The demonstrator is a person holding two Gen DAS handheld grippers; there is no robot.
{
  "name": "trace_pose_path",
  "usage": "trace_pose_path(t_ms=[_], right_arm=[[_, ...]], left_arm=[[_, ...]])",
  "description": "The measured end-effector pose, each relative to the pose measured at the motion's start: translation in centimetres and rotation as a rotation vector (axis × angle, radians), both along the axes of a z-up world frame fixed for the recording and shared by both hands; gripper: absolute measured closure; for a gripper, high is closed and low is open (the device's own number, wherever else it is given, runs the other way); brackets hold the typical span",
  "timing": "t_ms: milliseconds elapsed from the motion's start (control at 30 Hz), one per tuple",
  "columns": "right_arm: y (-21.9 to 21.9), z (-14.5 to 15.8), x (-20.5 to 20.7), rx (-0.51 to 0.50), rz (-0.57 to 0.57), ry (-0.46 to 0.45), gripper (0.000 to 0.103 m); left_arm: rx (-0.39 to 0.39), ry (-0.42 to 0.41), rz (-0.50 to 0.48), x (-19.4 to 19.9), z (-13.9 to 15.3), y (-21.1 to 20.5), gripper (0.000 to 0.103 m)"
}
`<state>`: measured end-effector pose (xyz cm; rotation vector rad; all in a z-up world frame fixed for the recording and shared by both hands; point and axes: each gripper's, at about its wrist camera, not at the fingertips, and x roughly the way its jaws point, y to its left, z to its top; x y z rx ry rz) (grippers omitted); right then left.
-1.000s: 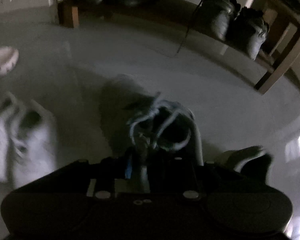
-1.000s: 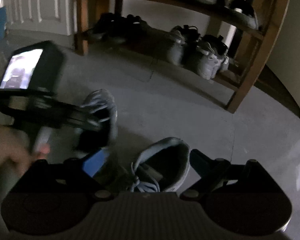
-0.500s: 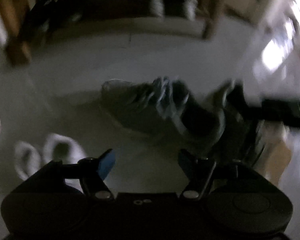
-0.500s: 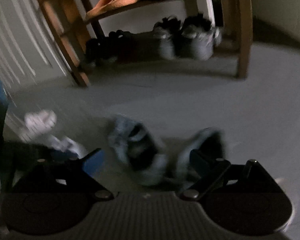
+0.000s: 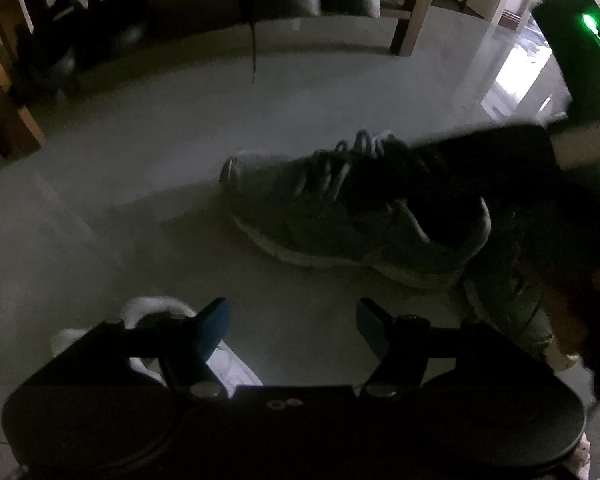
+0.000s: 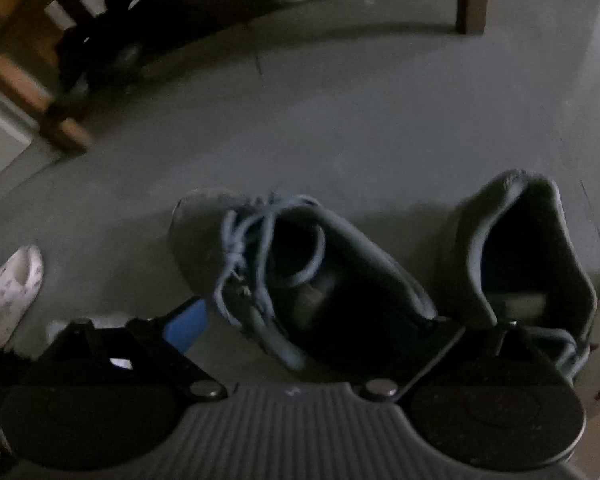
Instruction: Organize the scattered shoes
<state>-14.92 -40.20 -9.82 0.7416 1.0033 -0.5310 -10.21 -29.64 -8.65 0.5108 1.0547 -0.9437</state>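
- Left gripper [image 5: 293, 326]: jaws apart, nothing between them, having just opened; bare floor [image 5: 148, 152] below.
- Right gripper [image 6: 312, 320]: jaws spread around a grey sneaker [image 6: 300, 272], not visibly pressing it.
- Second sneaker [image 6: 528, 252] just beside.
- No readable writing.
- Wooden rack [image 5: 412, 12] with shoes behind.

Two grey sneakers [image 6: 300, 280] lie on the floor at the centre, the second [image 6: 520, 256] at three o'clock of the first. One white clog [image 6: 12, 280] sits at nine o'clock, and one white shoe [image 5: 156, 316] at seven. On the rack [image 5: 408, 20] at twelve o'clock, perhaps four dark shoes [image 5: 80, 36]; dimness blurs them.
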Motion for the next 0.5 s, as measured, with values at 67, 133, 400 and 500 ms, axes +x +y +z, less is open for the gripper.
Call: trace_pose_path(t_ms=[67,133,400,500], right_arm=[[-0.5,-0.8,1.4,0.047,-0.036,0.012,0.006],[-0.7,-1.3,2.3,0.072,-0.065,0.021,0.006],[-0.2,-1.2,1.2,-0.028,-0.058,-0.015,0.055],[0.0,-0.7,0.4,-0.006,-0.041,-0.059,0.074]], left_arm=[[-0.002,0.020,0.004,0.5,-0.5,0.2,0.034],[-0.001,0.027,0.013,0.8,-0.6,0.3,0.034],[-0.006,0.034,0.039,1.0,-0.4,1.1,0.034],[-0.008,0.039,0.048,0.5,-0.1,1.1,0.033]])
